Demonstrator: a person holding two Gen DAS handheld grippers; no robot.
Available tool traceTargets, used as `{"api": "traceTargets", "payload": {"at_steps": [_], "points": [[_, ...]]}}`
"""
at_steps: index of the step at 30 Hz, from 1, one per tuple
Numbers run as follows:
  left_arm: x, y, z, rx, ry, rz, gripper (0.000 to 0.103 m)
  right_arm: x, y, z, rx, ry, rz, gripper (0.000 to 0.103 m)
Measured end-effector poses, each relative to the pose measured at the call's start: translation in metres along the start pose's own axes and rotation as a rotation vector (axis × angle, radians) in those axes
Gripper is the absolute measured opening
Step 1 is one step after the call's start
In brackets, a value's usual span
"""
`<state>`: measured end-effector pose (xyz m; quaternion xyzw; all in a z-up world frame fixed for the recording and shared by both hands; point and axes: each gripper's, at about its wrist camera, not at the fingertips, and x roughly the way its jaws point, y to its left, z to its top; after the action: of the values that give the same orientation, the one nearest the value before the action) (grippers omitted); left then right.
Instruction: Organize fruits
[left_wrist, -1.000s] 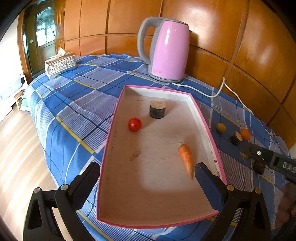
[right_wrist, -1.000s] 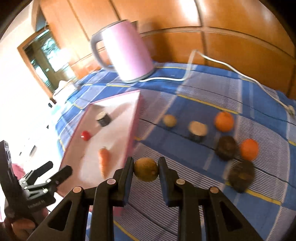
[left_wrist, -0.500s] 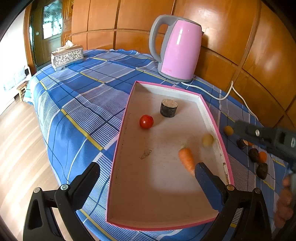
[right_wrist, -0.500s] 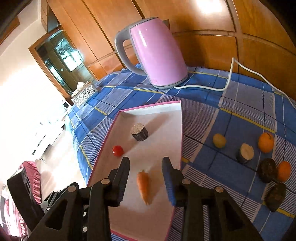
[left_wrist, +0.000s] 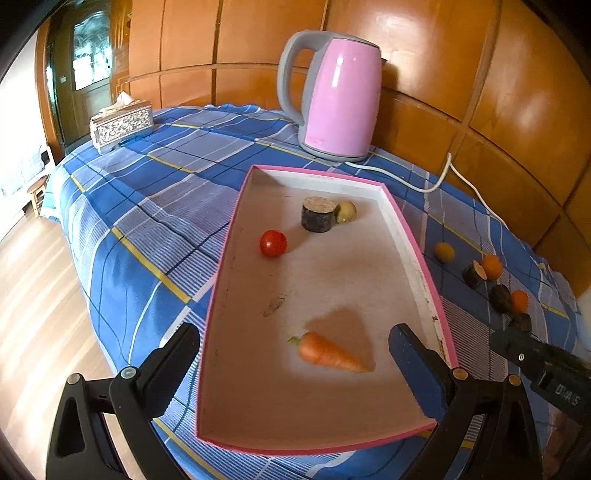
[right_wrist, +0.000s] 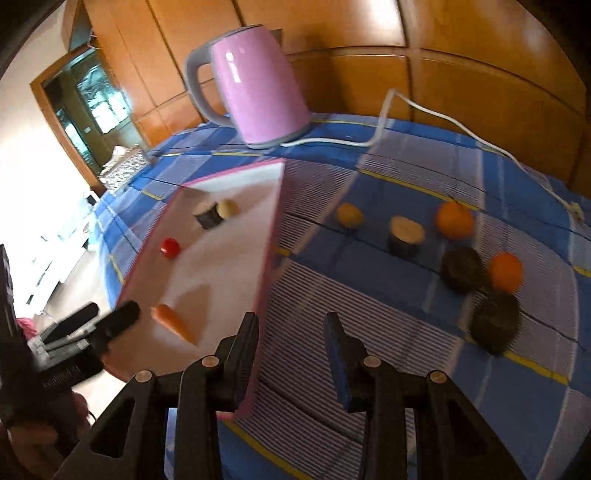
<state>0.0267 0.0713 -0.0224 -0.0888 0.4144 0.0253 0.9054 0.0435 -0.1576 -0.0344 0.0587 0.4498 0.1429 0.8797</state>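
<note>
A pink-rimmed tray (left_wrist: 236, 218) lies on the blue checked cloth. In it are a red tomato (left_wrist: 273, 243), a dark cut cylinder (left_wrist: 318, 216), a small yellowish fruit (left_wrist: 346, 211) touching that cylinder, and a carrot (left_wrist: 328, 352). My left gripper (left_wrist: 291, 350) stands open over the tray's near end, above the carrot and gripping nothing. My right gripper (right_wrist: 291, 328) is open and empty, hanging over the tray's right rim (right_wrist: 275, 229). On the cloth to its right lie a yellow fruit (right_wrist: 349, 215), a cut cylinder (right_wrist: 406, 234), two oranges (right_wrist: 454, 219) and dark round fruits (right_wrist: 463, 269).
A pink kettle (left_wrist: 338, 99) stands behind the tray, and its white cord (left_wrist: 443, 177) runs off to the right. A tissue box (left_wrist: 122, 123) sits at the far left of the cloth. The cloth's edge drops to a wooden floor (left_wrist: 33, 314) on the left.
A second ago my right gripper was shut on the yellowish fruit. It let it go over the tray, where it now lies beside the dark cylinder; the gripper has drawn back right.
</note>
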Motion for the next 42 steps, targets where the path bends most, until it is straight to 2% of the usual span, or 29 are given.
{"api": "traceTargets", "payload": {"at_steps": [12, 23, 31, 36, 39, 40, 42], "points": [[-0.008, -0.029, 0.000, 0.098, -0.018, -0.041, 0.103, -0.023, -0.044, -0.028, 0.106, -0.024, -0.099, 0.036], [-0.006, -0.060, -0.001, 0.192, -0.013, -0.112, 0.103, -0.040, -0.079, -0.043, 0.186, -0.050, -0.215, 0.036], [0.000, -0.088, 0.010, 0.279, 0.030, -0.221, 0.103, -0.048, -0.097, -0.049, 0.245, -0.064, -0.258, 0.036], [0.009, -0.110, 0.020, 0.368, 0.048, -0.184, 0.103, -0.051, -0.101, -0.052, 0.259, -0.071, -0.255, 0.036], [0.015, -0.120, 0.030, 0.387, 0.047, -0.179, 0.098, -0.053, -0.104, -0.053, 0.264, -0.077, -0.254, 0.036], [0.017, -0.122, 0.033, 0.385, 0.053, -0.187, 0.092, -0.052, -0.105, -0.052, 0.266, -0.078, -0.252, 0.036], [0.025, -0.128, 0.040, 0.389, 0.067, -0.193, 0.087, -0.053, -0.108, -0.053, 0.276, -0.080, -0.249, 0.036]]}}
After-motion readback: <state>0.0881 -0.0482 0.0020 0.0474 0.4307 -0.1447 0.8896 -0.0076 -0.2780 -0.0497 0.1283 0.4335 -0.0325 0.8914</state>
